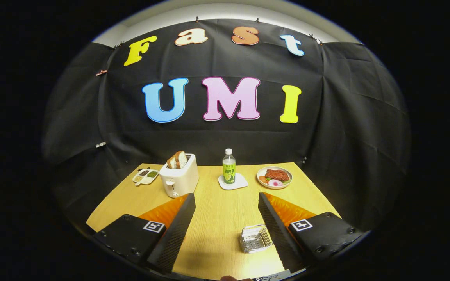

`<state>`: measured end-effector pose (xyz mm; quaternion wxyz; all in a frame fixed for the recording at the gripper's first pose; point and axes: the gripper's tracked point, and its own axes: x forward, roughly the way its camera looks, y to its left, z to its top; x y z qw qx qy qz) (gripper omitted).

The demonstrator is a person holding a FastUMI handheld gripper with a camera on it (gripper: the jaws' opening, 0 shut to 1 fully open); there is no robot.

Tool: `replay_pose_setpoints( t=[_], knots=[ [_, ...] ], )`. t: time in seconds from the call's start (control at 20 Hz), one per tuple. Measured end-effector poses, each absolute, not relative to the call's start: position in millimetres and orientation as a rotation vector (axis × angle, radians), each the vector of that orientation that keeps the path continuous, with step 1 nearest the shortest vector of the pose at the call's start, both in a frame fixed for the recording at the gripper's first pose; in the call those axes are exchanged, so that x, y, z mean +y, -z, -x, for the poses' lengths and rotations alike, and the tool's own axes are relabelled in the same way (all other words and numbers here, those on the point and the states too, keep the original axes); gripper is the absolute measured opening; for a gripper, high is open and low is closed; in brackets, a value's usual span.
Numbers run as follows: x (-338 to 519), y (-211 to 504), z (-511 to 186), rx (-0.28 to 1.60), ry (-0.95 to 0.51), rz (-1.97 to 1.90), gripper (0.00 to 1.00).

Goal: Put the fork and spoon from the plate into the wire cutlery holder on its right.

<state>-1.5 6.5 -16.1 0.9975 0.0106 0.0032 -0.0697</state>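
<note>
The tongs [225,218] stand wide and empty above the counter [217,203], the wire cutlery holder [254,238] by the right finger looks empty, and no fork or spoon is discernible, so both transfers seemingly remain.

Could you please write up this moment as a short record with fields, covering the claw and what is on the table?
claw: black claw, fingers wide apart, holding nothing
between fingers: silver wire cutlery holder, close to the right finger, looks empty
surface: light wooden table
beyond fingers: white toaster with bread slices, green-labelled drink bottle on a white coaster, round plate of food, small divided white dish
fork and spoon: cannot tell
</note>
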Motion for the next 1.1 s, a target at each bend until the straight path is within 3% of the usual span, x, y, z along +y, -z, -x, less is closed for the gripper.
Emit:
replay_pose_setpoints(
  t=[0.3,0.65,1.1],
  knots=[
    [9.7,21.5,-13.0,0.041,0.136,-0.054,1.00],
    [86.3,81.9,-45.9,0.322,-0.059,-0.076,0.99],
    [156.2,176.0,-72.5,0.566,-0.177,0.039,1.00]
  ],
)
